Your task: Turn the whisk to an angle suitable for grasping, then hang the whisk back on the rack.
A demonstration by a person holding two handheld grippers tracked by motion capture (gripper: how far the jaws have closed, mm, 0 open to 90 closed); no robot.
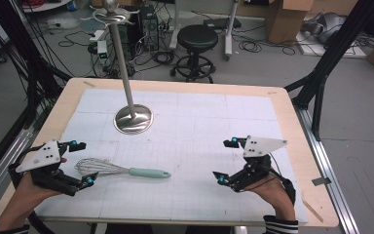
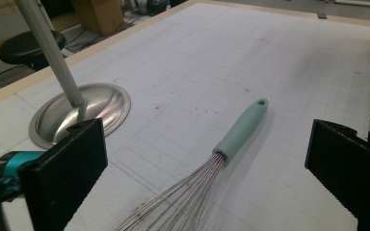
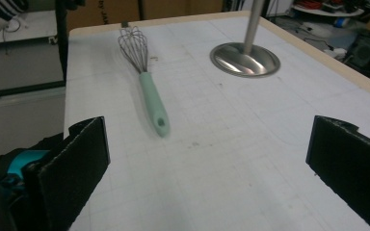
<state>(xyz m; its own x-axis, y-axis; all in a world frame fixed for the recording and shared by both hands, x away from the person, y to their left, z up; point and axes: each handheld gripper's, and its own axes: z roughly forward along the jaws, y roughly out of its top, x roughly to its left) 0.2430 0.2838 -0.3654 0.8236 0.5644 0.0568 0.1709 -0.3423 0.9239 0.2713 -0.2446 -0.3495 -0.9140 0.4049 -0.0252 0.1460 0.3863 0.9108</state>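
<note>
The table (image 1: 292,146) is covered by a white gridded mat (image 1: 199,126). Toward its far left, a metal stand (image 1: 133,118) with a round base and upright pole is seen. The right gripper (image 1: 227,161) is held over the near right part of the mat, its jaws spread wide with nothing between them. The left gripper (image 1: 84,163) is held equally wide open and empty at the near left. The whisk (image 1: 121,169) lies flat just beside it, the wires nearest its jaws and the pale green handle pointed toward the right gripper.

Wood-edged table (image 1: 292,131) covered by white grid mat (image 1: 199,126). Steel stand with round base (image 1: 133,118) sits upper left of centre; whisk with mint handle (image 1: 121,170) lies flat at lower left.
</note>
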